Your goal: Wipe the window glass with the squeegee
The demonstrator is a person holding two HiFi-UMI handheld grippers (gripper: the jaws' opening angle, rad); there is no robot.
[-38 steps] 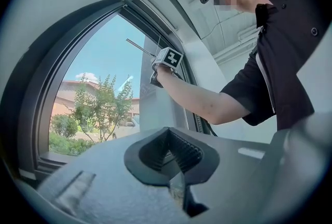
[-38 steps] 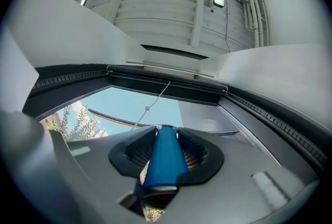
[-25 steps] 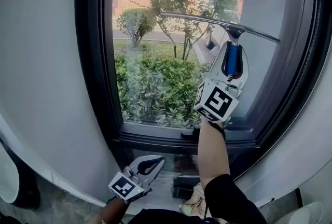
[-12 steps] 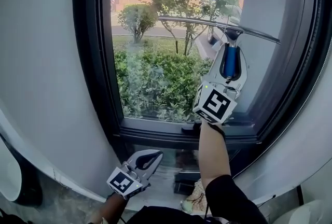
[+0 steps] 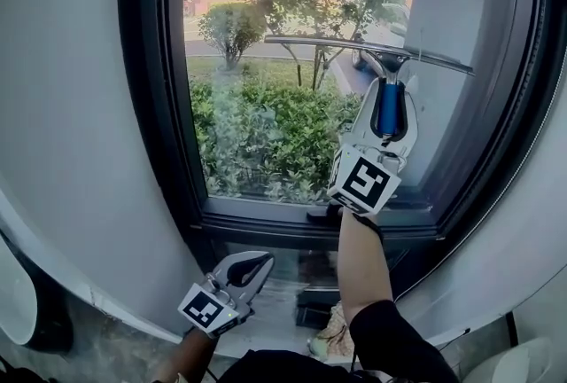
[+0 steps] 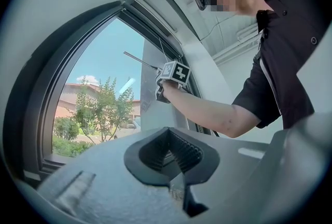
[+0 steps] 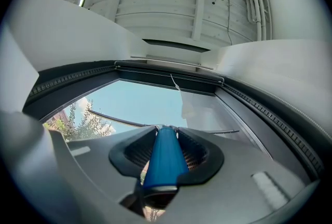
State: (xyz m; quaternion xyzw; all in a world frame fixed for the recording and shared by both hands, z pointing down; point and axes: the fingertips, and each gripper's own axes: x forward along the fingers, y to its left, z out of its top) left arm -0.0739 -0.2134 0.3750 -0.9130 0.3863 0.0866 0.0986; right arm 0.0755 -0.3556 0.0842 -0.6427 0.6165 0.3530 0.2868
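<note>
Two grippers in view. My right gripper (image 5: 387, 90) is raised and clamped on the blue handle (image 7: 162, 161) of the squeegee (image 5: 388, 62). Its blade (image 5: 310, 41) lies across the upper window glass (image 5: 257, 124), right end slightly lower, against the pane. My left gripper (image 5: 255, 265) hangs low, below the dark window frame (image 5: 266, 229), jaws together with nothing between them.
</note>
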